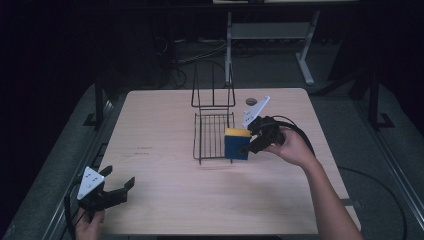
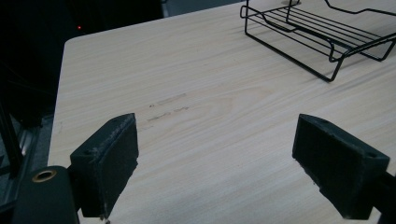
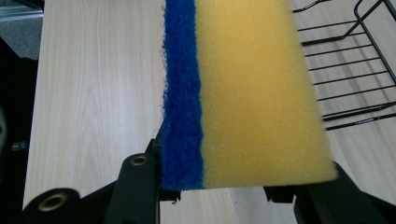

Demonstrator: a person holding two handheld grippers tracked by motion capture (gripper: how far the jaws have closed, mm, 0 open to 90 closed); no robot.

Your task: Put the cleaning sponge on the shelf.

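A: What is the right gripper point(image 1: 248, 146) doing?

B: It is clamping a sponge point(image 1: 237, 144), one jaw pressing on each broad face. In the right gripper view the sponge point(image 3: 243, 93) is showing a thick yellow foam layer with a fine, porous grain, and a thinner blue scouring layer, fuzzy and fibrous at its edge.

A: And where is that sponge sitting?

B: In the high view it is standing on edge at the right front corner of the wire rack point(image 1: 212, 135), blue face toward the camera and a yellow strip on top. Whether it is resting on the table point(image 1: 165, 200) or hanging just above it, I cannot tell.

A: What is the rack like?

B: It is looking like thin black wire: a flat bed of parallel rods inside a bent frame, with a taller looped back rising behind. The left gripper view is catching its low corner point(image 2: 317, 42), standing on slim wire legs.

A: And the left gripper point(image 1: 122, 187)?

B: It is hovering near the front left edge of the table, jaws spread wide apart with nothing between them. Its pads point(image 2: 109, 163) are blocky, matte black and slightly scuffed at the edges. The tabletop is pale wood-grain laminate, smooth, with a few faint dark marks point(image 2: 168, 105).
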